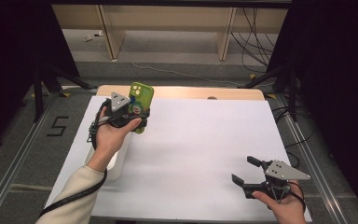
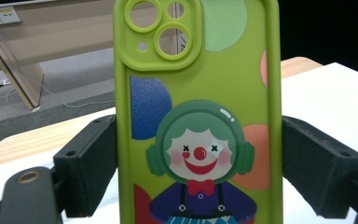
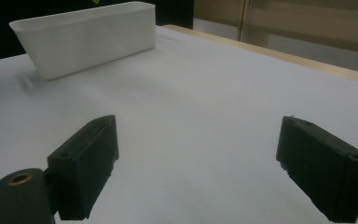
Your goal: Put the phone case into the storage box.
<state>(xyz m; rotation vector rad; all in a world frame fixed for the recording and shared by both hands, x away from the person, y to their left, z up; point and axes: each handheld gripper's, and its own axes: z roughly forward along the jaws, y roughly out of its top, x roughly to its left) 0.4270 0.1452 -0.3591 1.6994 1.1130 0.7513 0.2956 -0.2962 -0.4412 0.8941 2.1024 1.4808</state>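
Left gripper [image 1: 137, 122] clamps the lime-green clown-print silicone phone case [image 2: 196, 116]; lower it upright into the white plastic bin [image 3: 86, 37], right gripper [image 1: 248, 171] gaping idle.

Grey carpet floor [image 1: 177, 65], wooden furniture legs [image 1: 109, 32], loose cables [image 1: 254, 42], dark sides, possibly curtains.

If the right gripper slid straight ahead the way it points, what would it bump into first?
Probably the white bin. The right gripper, jaws open, faces bare white table with the bin beyond, a bit left, so it might just miss.
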